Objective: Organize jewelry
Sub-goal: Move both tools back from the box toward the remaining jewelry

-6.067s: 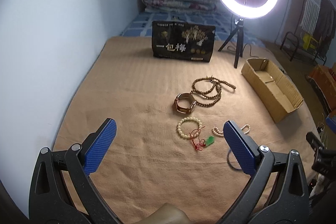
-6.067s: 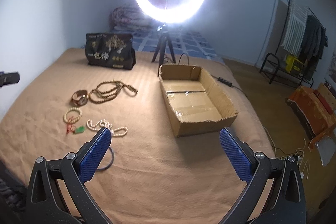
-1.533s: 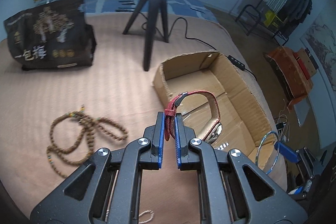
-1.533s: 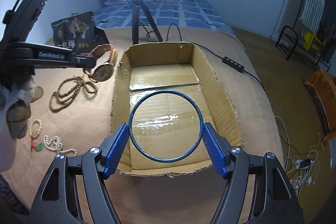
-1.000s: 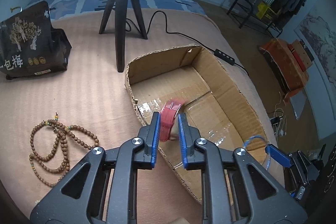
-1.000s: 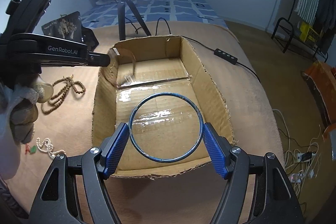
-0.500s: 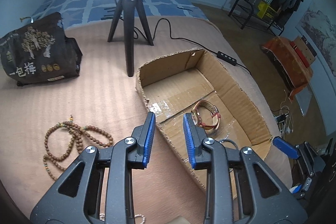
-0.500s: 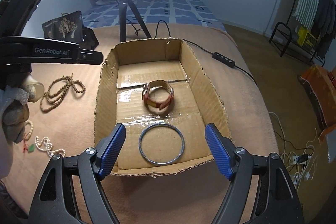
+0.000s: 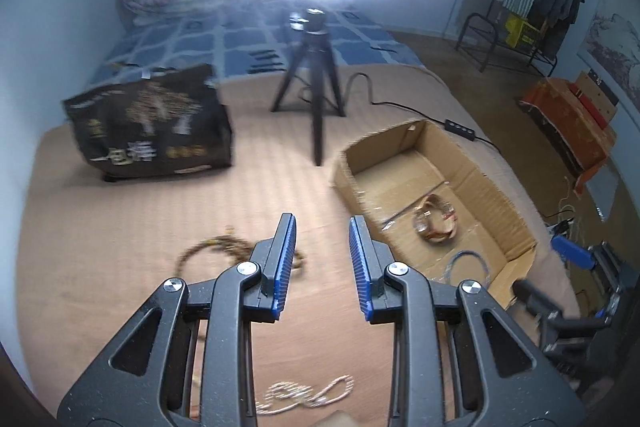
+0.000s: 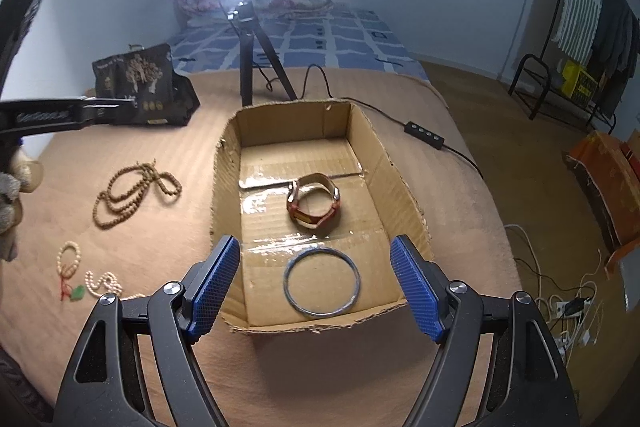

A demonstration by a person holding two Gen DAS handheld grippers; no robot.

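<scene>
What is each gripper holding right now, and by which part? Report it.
Nothing. The left gripper and right gripper are both open and empty; the watch and blue bangle lie in the cardboard box.

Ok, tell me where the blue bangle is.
Right wrist view: the bangle lies flat in the box, at its near end, just in front of the watch.

watch [image 10: 314,201] + bangle [image 10: 322,281] now in box [image 10: 400,187]
</scene>
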